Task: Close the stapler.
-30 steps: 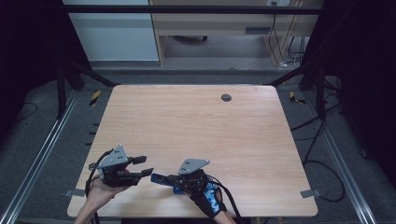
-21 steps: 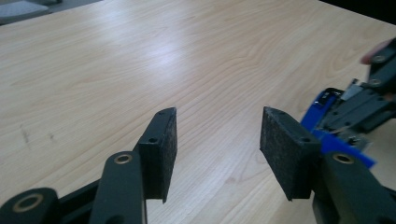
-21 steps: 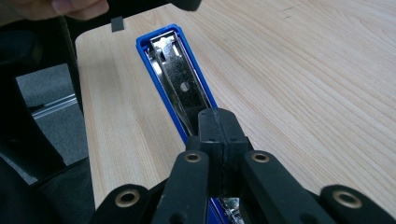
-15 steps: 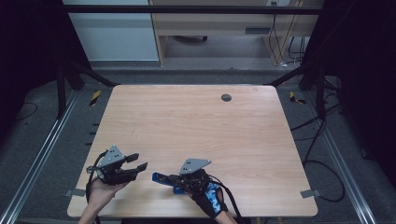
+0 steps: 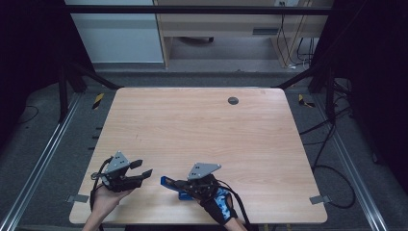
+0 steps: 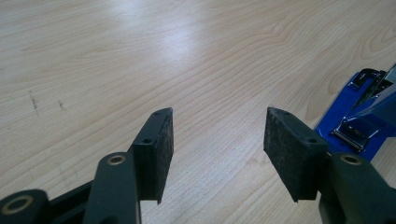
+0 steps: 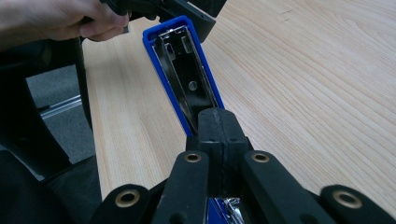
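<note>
Left hand-held gripper (image 5: pixel 143 168) agape, blue stapler (image 5: pixel 169 183) beside, bare table (image 5: pixel 202 130)

Both grippers are black, each with a grey three-cornered plate on top and black cable looping off the back. Left gripper (image 5: pixel 137 169) has flat, fuzzy-looking dark pads. Right gripper (image 5: pixel 179 184) shows brass-coloured rivets at its links. The right hand (image 5: pixel 219 201) wears a blue-and-black glove; the left hand (image 5: pixel 107 197) is bare.
</note>
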A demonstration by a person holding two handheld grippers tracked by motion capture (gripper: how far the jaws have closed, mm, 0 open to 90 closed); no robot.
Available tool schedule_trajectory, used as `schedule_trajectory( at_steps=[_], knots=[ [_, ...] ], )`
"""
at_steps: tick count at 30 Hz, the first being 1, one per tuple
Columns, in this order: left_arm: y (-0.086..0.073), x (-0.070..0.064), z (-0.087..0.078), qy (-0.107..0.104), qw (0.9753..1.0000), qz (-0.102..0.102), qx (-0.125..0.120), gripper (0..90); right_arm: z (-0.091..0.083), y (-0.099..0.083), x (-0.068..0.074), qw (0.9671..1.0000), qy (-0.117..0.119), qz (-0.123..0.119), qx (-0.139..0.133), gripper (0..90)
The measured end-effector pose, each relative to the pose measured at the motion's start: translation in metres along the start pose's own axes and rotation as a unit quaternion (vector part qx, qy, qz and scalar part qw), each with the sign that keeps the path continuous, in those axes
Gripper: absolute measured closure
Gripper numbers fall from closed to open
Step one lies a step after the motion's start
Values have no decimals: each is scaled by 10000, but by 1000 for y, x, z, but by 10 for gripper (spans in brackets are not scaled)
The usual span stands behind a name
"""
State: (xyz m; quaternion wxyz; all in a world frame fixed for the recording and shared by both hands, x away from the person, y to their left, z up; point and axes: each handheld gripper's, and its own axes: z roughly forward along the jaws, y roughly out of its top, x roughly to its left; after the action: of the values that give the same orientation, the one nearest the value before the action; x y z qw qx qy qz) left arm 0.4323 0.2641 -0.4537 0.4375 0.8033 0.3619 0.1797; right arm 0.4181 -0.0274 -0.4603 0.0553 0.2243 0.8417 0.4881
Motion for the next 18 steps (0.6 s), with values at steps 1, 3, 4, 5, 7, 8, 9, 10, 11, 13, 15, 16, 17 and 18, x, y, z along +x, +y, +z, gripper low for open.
schedule_trajectory(
  at_steps=[1, 3, 4, 5, 7, 8, 9, 10, 11, 13, 15, 16, 17, 18],
  knots=[
    [0, 0, 0, -6, 10000, -2, 7, 425, -1, 0, 0, 10000, 3, 3, -10, 900],
    [0, 0, 0, -8, 10000, -3, 8, 424, -2, 1, 0, 10000, 11, 4, -18, 900],
    [0, 0, 0, -12, 10000, -3, 18, 424, -2, 1, 0, 10000, 9, 8, -25, 900],
    [-1, 0, 1, -23, 10000, -3, 33, 422, -2, 1, 0, 10000, 10, 10, -21, 900],
    [-1, 0, 1, -32, 10000, -14, 41, 423, -3, 1, 0, 10000, 16, 14, -18, 900],
    [-1, 1, 1, -36, 10000, -15, 42, 423, -3, 1, 0, 10000, 21, 16, -18, 900],
    [-1, 0, 1, -27, 10000, -15, 34, 423, -3, 1, 0, 10000, 20, 14, -19, 900],
    [-1, 1, 1, -27, 10000, -15, 31, 424, -3, 1, 0, 10000, 24, 16, -16, 900],
    [-1, 1, 1, -29, 10000, -12, 32, 423, -4, 1, -1, 10000, 24, 11, -18, 900],
    [-1, 1, 1, -27, 10000, -18, 24, 424, -5, 1, -1, 10000, 21, 20, -9, 900],
    [-1, 1, 1, -18, 10000, -12, 25, 422, -6, 1, -1, 10000, 13, 19, -12, 900],
    [-1, 1, 1, -17, 10000, -11, 30, 422, -6, 1, -1, 10000, 15, 30, -18, 900],
    [-1, 1, 1, -15, 10000, -2, 32, 422, -7, 1, -1, 10000, 18, 31, -20, 900],
    [-1, 1, 1, -15, 10000, 13, 38, 422, -7, 1, -1, 10000, 13, 34, -27, 900]
  ],
)
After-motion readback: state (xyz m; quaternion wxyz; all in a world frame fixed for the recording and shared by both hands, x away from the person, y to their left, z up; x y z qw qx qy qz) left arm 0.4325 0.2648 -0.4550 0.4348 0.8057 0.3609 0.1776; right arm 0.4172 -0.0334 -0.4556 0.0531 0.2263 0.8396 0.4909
